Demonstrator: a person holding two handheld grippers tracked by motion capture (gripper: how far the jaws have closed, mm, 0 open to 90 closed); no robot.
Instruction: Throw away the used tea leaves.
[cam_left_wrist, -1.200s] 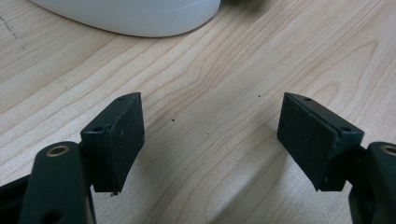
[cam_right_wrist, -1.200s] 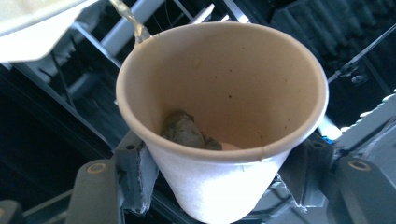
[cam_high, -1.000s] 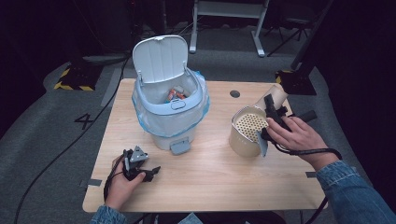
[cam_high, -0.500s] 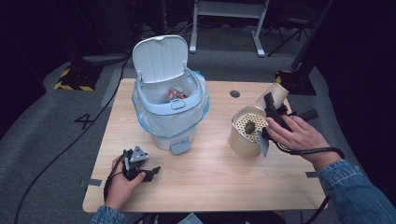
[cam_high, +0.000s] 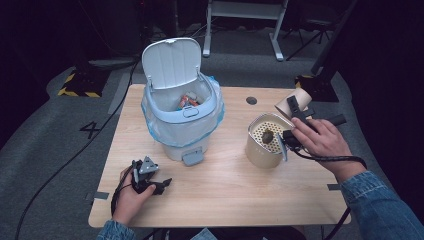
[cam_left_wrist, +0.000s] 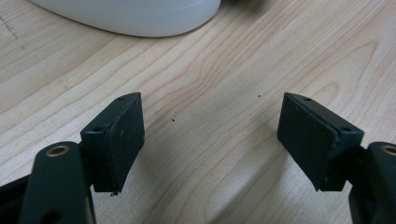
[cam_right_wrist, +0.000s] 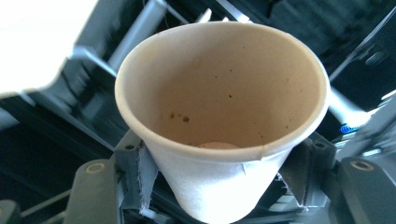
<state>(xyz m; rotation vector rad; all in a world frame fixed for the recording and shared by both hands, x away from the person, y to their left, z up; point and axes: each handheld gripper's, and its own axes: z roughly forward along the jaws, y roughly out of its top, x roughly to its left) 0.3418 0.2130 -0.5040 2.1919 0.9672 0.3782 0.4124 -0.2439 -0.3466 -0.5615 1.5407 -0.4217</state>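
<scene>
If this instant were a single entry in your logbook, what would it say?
right gripper: shut on paper cup, tipped over strainer pot | left gripper: open, on table | bin: lid up

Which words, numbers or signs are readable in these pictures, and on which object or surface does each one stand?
"4": pale mark on the grey floor, left of the table.
Nothing readable on the paper cup, the bin or the sieve pot.

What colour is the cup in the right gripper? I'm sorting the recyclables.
Plain beige paper cup, speckled with dark flecks inside; clearest in the right gripper view.
</scene>
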